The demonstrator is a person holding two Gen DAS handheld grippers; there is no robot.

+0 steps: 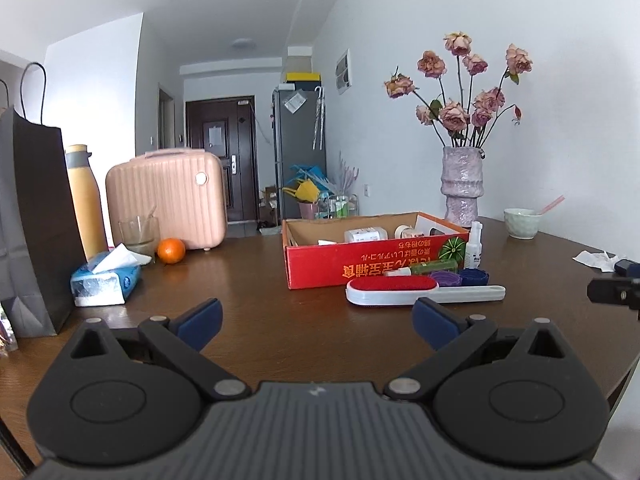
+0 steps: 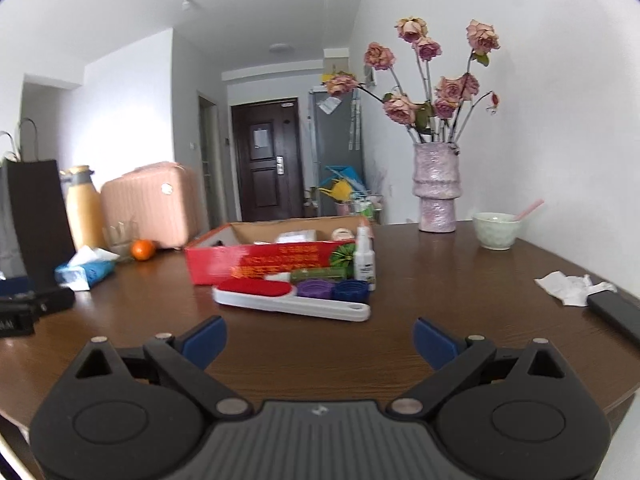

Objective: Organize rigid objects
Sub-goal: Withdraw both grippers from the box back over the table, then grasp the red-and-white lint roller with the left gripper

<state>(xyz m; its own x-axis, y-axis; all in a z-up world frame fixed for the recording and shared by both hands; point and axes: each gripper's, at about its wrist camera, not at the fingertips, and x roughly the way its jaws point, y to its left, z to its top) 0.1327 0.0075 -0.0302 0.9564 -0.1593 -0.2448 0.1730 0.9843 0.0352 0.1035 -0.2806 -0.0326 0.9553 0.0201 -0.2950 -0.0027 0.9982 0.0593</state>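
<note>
Both tongs were spread wide w/ nothing between the pads: left tongs (image 1: 316, 318) and right tongs (image 2: 320, 338) hung low over the near edge of the brown table (image 1: 240, 280), aimed at the same cluster, probably a ready stance before the first pick. The red cardboard box (image 1: 360, 264) sat mid-table, open top, already holding a few small containers, so it read as the collection bin. The loose rigid items were lined up along its front wall, i.e. within easy reach of either side: a white lint brush w/ red pad (image 1: 420, 291) lying flat & nearest the tongs, behind it a green tube (image 1: 434, 267), a purple cap (image 1: 447, 279) and a blue cap (image 1: 474, 277), plus a small white spray bottle (image 1: 473, 246) standing upright at the box's right corner. The brush lay crosswise to both tongs, so in my judgement it would need a grip across its narrow handle, not its length. The bottle looked tippy; the caps were low & pressed close together, so harder to pinch singly. Off-task stuff stood well apart: tissue pack (image 1: 106, 280), orange (image 1: 171, 250), pink case (image 1: 168, 196), vase of dried roses (image 1: 462, 188), green bowl (image 1: 522, 223).
</note>
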